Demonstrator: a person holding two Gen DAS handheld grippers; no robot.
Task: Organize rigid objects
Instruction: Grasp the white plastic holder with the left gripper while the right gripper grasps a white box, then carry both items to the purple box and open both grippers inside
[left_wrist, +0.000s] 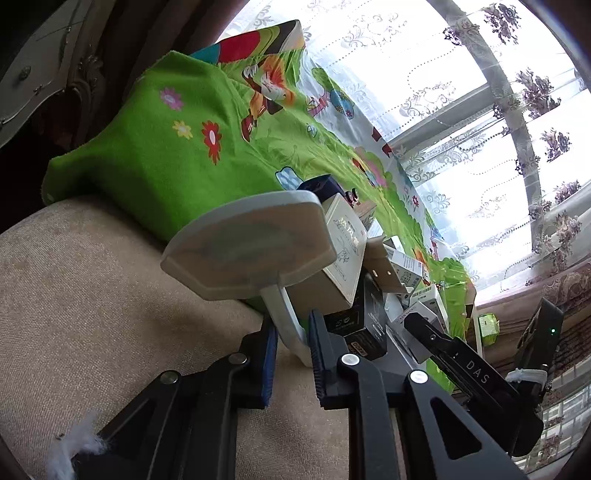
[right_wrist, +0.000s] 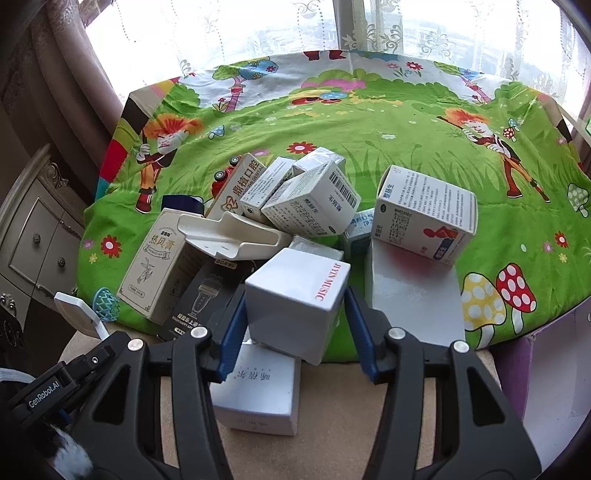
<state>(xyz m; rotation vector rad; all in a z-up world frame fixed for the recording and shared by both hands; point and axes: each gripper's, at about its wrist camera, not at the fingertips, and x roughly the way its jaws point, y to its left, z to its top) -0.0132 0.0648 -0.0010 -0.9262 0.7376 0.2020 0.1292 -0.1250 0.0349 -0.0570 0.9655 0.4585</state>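
Left gripper (left_wrist: 291, 354): jaws pinching the stem of a white paddle-shaped piece (left_wrist: 247, 247) at the green cloth's (left_wrist: 177, 158) near edge. Right gripper (right_wrist: 295, 332): jaws flanking white "JIYIN MUSIC" box (right_wrist: 295, 299), contact unclear, atop a second white box (right_wrist: 258, 391) on beige surface (right_wrist: 332, 424). Box pile (right_wrist: 303, 199) crowds beyond; open cloth farther back.

- Your left wrist camera sits low at the near-left edge of the pile of boxes (left_wrist: 373, 273), looking along its fingers and tilted, so the green cartoon cloth (left_wrist: 177, 147) climbs to the upper left of the frame and the curtained window (left_wrist: 480, 110) fills the right.
- Your right wrist camera looks down and forward over the same pile (right_wrist: 306, 206), very near, with the cloth (right_wrist: 369, 122) spread across mid-frame and the window (right_wrist: 258, 29) along the top.
- Both views share the pile, the cloth, the window and the beige surface (left_wrist: 74, 295) (right_wrist: 332, 443); each shows the other gripper at its lower edge.
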